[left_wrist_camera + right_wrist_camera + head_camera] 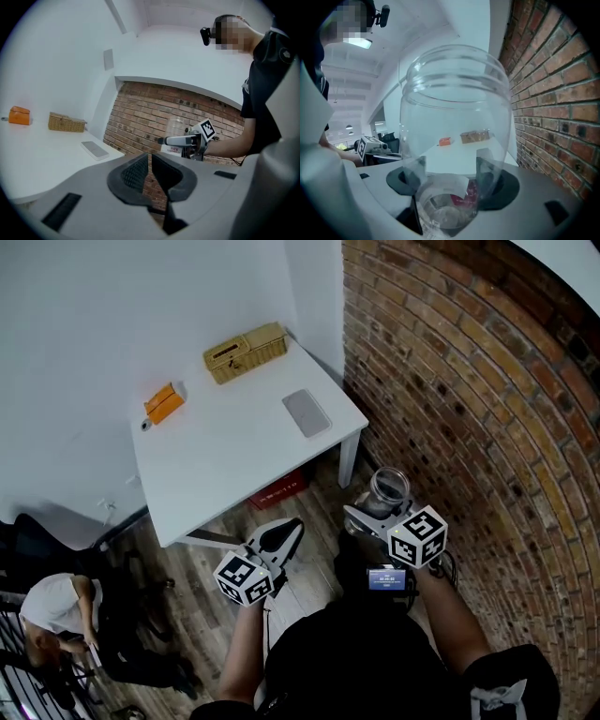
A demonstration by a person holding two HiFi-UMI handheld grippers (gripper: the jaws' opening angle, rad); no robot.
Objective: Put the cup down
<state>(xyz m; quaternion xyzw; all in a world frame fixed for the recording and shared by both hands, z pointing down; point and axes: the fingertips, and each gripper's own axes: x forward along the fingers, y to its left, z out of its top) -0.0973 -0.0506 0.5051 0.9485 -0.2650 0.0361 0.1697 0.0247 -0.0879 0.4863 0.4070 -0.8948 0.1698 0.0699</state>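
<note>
A clear plastic cup (388, 489) is held in the air to the right of the white table (234, 460), close to the brick wall. My right gripper (373, 514) is shut on its lower part; in the right gripper view the cup (454, 122) fills the middle, with a dark pad against each side of its base. From the left gripper view the cup (176, 129) shows upright in the right gripper (183, 139). My left gripper (282, 538) hovers off the table's front edge, jaws shut (150, 172) with nothing in them.
On the table lie a wicker basket (246, 352), an orange box (163, 404) and a flat grey pad (307, 412). A red box (278, 491) sits under the table. The brick wall (469, 409) runs along the right. A person (56, 610) sits at lower left.
</note>
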